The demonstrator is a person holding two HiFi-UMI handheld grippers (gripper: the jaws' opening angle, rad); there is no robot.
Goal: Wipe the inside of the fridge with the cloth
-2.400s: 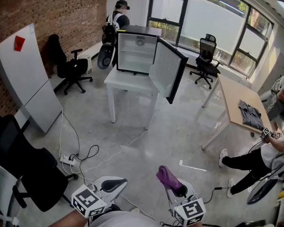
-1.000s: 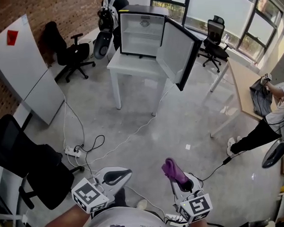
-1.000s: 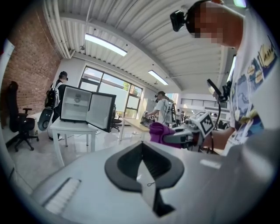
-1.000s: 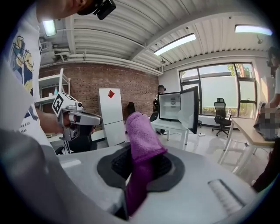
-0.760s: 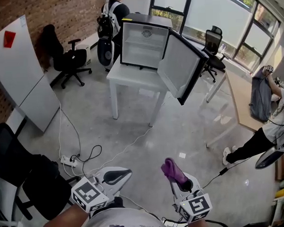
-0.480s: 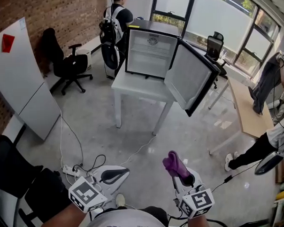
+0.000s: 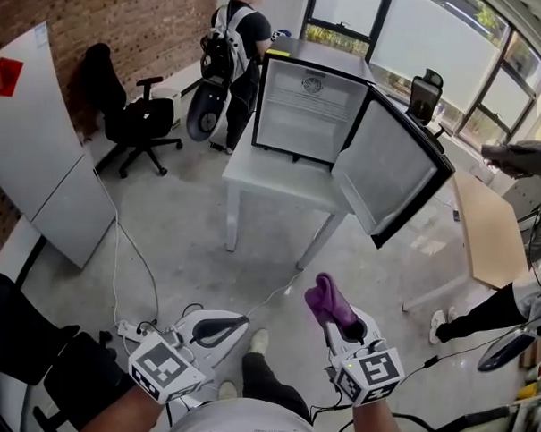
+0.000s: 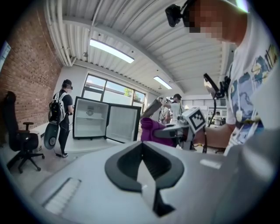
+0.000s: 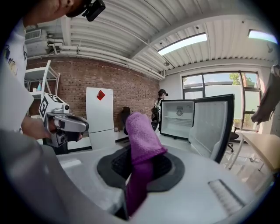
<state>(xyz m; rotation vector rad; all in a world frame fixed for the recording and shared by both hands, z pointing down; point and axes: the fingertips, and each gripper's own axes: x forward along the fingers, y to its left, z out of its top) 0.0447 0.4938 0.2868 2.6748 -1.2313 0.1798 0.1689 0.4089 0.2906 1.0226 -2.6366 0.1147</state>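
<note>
A small black fridge (image 7: 312,110) stands on a white table (image 7: 268,170), its door (image 7: 396,178) swung open to the right; the white inside looks empty. It also shows far off in the left gripper view (image 8: 89,124) and the right gripper view (image 9: 177,118). My right gripper (image 7: 347,327) is shut on a purple cloth (image 7: 328,302), whose folded end sticks up from the jaws (image 9: 139,144). My left gripper (image 7: 232,326) is shut with nothing in it. Both grippers hang low over the floor, well short of the fridge.
A person with a backpack (image 7: 240,42) stands behind the table's left end. A black office chair (image 7: 128,123) and a white board (image 7: 48,149) stand along the brick wall. Cables and a power strip (image 7: 132,331) lie on the floor. A wooden table (image 7: 490,232) and other people are at the right.
I have walked closer to the fridge, which now looks larger and nearer. Both grippers kept their pose, the right one still holding the cloth. The person at the right lifted the dark garment.
</note>
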